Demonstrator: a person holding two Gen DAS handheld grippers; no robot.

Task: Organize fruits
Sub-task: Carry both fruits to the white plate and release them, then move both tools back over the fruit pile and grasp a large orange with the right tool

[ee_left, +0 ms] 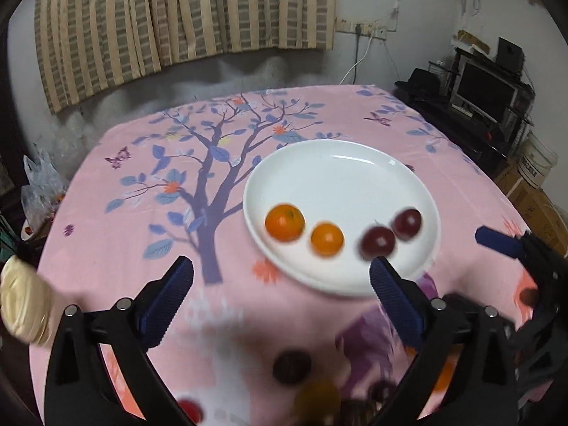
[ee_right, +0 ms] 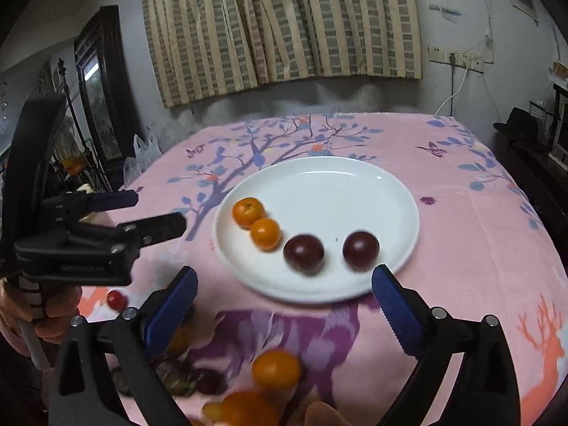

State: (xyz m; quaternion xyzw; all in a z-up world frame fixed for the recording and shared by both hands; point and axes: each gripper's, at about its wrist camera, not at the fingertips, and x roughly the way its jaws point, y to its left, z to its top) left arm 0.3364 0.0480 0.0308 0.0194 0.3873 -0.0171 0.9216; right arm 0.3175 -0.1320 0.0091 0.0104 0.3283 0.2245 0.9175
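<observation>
White glazed plate (ee_right: 355,191) already holds two glossy oranges (ee_right: 265,234) and two smooth dark plums (ee_right: 304,252) in a row, so we judge the sorting partly done. Both our left tool (ee_left: 282,273) and right tool (ee_right: 284,280) hang released, grasping nothing. Loose round fruit, including an orange (ee_right: 276,369), lies blurred on the pink printed tabletop (ee_right: 479,248) near us. Next we need a descent and gentle squeeze.

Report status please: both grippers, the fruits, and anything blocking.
Left gripper open, empty; right gripper open, empty. White plate holds two oranges and two plums. More fruit loose on tablecloth near grippers. Nothing blocking the plate.
</observation>
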